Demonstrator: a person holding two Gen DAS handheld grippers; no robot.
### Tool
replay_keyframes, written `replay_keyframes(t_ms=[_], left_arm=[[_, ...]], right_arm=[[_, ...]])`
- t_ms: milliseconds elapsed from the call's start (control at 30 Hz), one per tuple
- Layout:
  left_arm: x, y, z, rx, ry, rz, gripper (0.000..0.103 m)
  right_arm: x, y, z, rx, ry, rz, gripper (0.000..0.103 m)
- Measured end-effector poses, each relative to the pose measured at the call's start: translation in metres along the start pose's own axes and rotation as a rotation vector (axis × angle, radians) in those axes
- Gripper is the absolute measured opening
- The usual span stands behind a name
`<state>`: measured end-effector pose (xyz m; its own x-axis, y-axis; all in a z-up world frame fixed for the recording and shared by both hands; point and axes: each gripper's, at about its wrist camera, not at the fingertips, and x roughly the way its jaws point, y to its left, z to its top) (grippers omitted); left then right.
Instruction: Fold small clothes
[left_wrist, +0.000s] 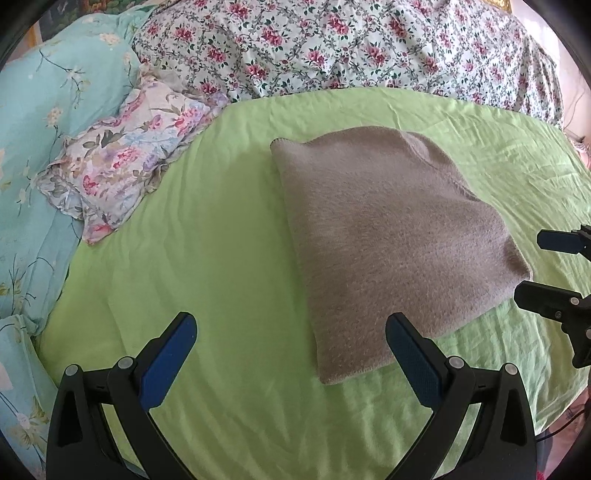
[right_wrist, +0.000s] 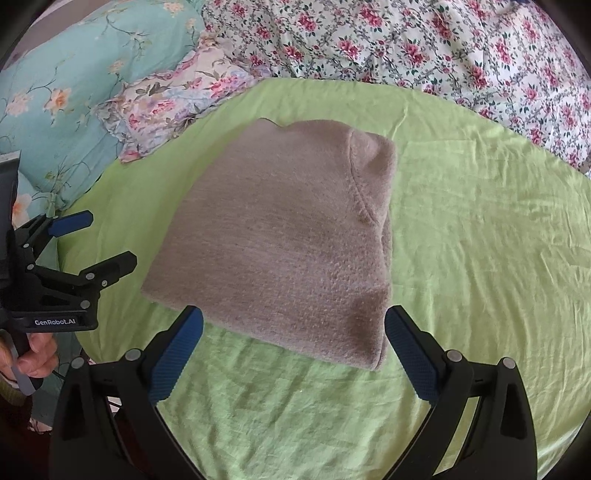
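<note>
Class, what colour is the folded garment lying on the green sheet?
Plain greyish-brown, with no pattern. The garment shows best in the right wrist view.

Fuzzy, matt knit on the folded taupe garment (right_wrist: 280, 236), coarse loops at its near edge. Thin, creased, matt cotton in the green sheet (right_wrist: 480, 258). Smooth printed cloth on the floral pillow (left_wrist: 122, 162) at ten o'clock. Matt black plastic on the right tool (right_wrist: 293, 350) and left tool (left_wrist: 291, 354), with blue ribbed rubbery pads (right_wrist: 175, 354).

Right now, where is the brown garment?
The brown garment lies folded on the green sheet, ahead of both open grippers, with the floral pillow beyond it to the left.
</note>
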<state>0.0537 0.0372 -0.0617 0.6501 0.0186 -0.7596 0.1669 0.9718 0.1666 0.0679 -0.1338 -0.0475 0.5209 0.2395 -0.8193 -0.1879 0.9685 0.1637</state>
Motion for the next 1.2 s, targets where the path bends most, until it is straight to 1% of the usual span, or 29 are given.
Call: replay_keyframes(t_ms=[433,1200], left_arm=[[0.012,-0.003,0.007,0.001,0.028,-0.003,0.102],[0.011,-0.007,0.016,-0.003,0.015,0.0,0.102]], right_arm=[[0.009,-0.007,0.004,0.018,0.017,0.006,0.099],[0.008,-0.005,0.021,-0.003,0.001,0.012,0.099]])
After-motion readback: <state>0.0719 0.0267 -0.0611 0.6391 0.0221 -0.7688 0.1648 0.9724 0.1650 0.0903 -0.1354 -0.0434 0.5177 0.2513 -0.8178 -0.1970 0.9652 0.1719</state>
